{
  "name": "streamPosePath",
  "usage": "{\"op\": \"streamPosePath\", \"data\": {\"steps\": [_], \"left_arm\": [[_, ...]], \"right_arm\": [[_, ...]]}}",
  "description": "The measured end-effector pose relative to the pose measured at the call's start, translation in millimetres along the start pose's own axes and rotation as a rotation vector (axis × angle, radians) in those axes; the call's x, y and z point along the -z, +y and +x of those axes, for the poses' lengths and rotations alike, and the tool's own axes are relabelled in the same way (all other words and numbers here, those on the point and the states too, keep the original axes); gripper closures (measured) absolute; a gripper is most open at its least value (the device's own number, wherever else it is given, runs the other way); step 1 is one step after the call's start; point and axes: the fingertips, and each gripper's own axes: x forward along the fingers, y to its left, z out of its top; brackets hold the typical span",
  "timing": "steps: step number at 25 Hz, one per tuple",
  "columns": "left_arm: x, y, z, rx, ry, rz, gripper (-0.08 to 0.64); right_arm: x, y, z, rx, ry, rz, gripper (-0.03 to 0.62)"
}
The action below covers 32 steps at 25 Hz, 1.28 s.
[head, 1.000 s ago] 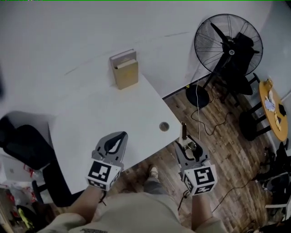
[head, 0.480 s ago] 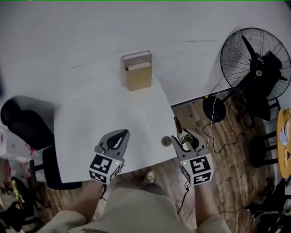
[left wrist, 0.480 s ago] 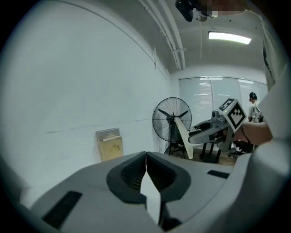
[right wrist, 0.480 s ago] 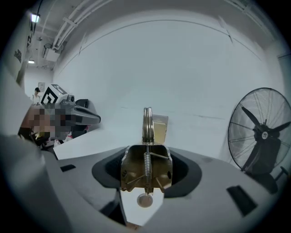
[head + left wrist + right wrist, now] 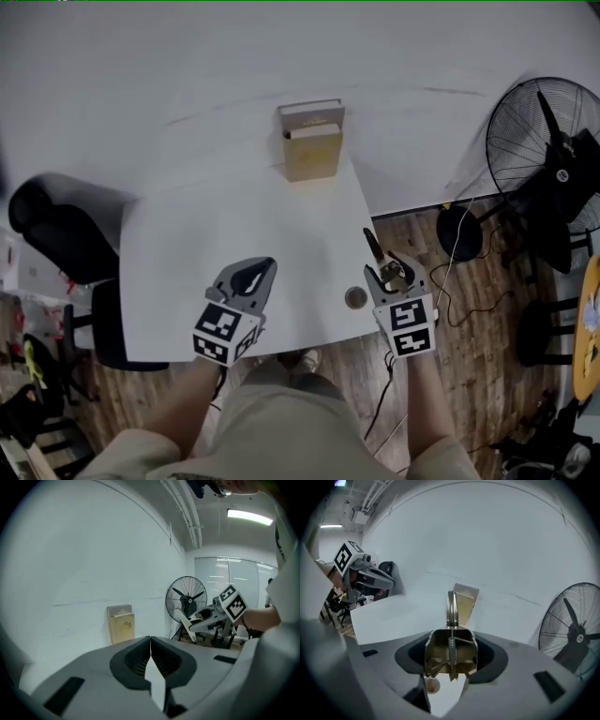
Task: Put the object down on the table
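The right gripper (image 5: pixel 389 278) pinches a metal spring clip (image 5: pixel 450 645) by the table's (image 5: pixel 234 225) near right corner, not yet set down; the left gripper (image 5: pixel 255 275) is pressed together, empty.

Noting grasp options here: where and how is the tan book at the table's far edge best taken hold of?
Probably across its side edges near the top, coming from the front over the table. The tan book stands on end with a grey book right behind it, so the back is blocked while both sides and the top are free.
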Motion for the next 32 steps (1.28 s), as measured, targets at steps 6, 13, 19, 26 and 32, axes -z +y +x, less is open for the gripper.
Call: {"op": "streamPosePath", "data": {"steps": [6,13,19,26,32], "left_arm": [[11,18,7,0.009,0.030,-0.013,0.540],[34,36,17,0.038,0.084,-0.025,0.538],[52,50,29,0.058,0.119,-0.066,0.538],[78,66,45,0.067,0.167,-0.091,0.538],[99,79,52,0.068,0.213,-0.118,0.538]], "right_arm": [[5,6,28,0.008,0.062,-0.038,0.376],[13,18,66,-0.014,0.143,-0.103,0.376],[25,24,104,-0.023,0.206,-0.137,0.376],[50,37,148,-0.040,0.300,-0.190,0.376],[75,47,184,-0.066,0.376,-0.226,0.374]]}}
